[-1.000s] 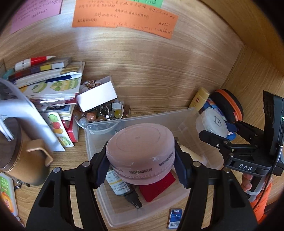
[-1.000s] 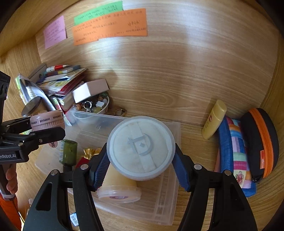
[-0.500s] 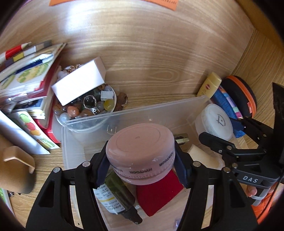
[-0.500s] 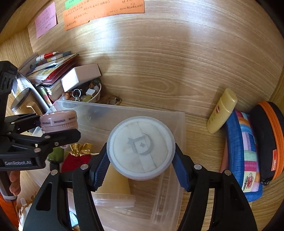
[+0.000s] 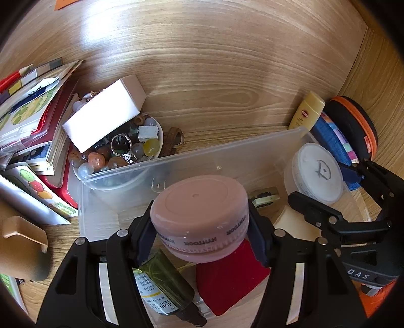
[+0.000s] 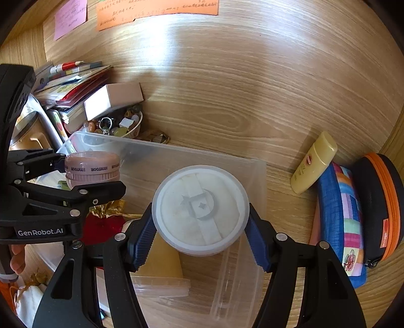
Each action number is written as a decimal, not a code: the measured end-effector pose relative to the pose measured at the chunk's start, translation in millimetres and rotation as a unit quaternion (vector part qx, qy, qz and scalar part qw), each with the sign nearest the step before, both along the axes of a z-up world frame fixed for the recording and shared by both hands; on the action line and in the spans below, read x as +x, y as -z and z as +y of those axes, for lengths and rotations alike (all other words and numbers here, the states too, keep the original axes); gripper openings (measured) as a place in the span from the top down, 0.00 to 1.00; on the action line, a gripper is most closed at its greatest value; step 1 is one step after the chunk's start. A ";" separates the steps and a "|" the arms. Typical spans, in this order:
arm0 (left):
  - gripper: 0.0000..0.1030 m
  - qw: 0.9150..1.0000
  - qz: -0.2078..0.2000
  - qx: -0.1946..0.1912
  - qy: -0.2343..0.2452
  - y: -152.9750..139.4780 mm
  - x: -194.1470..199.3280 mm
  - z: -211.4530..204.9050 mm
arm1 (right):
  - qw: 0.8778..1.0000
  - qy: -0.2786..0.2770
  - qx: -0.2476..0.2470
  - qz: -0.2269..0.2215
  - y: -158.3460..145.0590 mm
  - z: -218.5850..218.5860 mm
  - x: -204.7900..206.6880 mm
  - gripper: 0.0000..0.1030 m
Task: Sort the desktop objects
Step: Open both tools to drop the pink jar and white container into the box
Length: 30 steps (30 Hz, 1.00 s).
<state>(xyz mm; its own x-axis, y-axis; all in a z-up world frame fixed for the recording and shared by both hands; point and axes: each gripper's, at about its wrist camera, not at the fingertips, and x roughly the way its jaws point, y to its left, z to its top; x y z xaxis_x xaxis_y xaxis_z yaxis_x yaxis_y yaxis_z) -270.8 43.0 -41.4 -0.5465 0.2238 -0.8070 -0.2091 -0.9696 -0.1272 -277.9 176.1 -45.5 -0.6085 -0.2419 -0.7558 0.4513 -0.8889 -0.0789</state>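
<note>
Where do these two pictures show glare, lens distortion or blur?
Left wrist view: a pale sheen on the wooden back panel; black fisheye corners; the tan mug handle at the left edge is soft. Right wrist view: a bright streak on the same panel; the orange note bends with the lens; its writing is unreadable.

A round pink jar (image 5: pixel 199 217) with a lettered band sits upright, clamped at its sides above the clear plastic bin (image 5: pixel 176 161). A white round tub (image 6: pixel 200 210) with an embossed lid is held level over the bin's right part
</note>
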 end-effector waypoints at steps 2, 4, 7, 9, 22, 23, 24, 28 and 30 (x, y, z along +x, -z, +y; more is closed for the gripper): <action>0.38 1.000 0.000 -0.001 -0.001 0.9 -0.4 -0.5 | 1.000 0.000 0.002 0.002 0.6 -0.8 0.0 0.39; 0.38 1.000 0.001 0.000 -0.002 1.8 -0.7 -0.8 | 1.000 0.001 0.009 0.006 2.2 -2.9 0.6 0.39; 0.38 1.000 -0.001 -0.006 0.000 3.8 -1.0 -0.3 | 1.000 0.000 0.019 0.012 4.2 -4.8 1.7 0.39; 0.38 1.000 0.000 -0.003 0.001 4.3 -1.2 -0.7 | 1.000 0.002 0.020 0.014 4.4 -4.1 1.9 0.39; 0.28 1.000 0.010 -0.003 -0.002 3.9 -1.0 -4.6 | 0.999 0.004 0.014 0.030 -2.8 0.8 6.7 0.28; 0.26 1.000 0.010 -0.001 -0.002 3.0 -1.4 -5.5 | 0.999 0.003 0.012 0.032 -3.6 1.0 7.4 0.28; 0.23 1.000 0.010 0.001 -0.002 2.0 -2.1 -6.8 | 0.999 0.003 0.010 0.034 -4.6 1.6 8.0 0.27; 0.19 1.000 0.009 0.006 -0.005 -2.0 -4.1 -11.7 | 0.999 0.004 0.007 0.042 -9.7 3.3 10.8 0.24; 0.19 1.000 0.010 0.005 -0.007 -5.8 -3.9 -14.7 | 0.999 0.005 0.006 0.044 -13.0 3.6 12.6 0.23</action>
<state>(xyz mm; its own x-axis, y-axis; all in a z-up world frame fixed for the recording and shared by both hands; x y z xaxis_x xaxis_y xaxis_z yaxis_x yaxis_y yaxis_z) -274.7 28.3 -35.6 -0.5651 0.2237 -0.7941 -0.1975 -0.9712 -0.1331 -265.3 179.7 -32.6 -0.6757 -0.2264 -0.7015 0.4328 -0.8923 -0.1289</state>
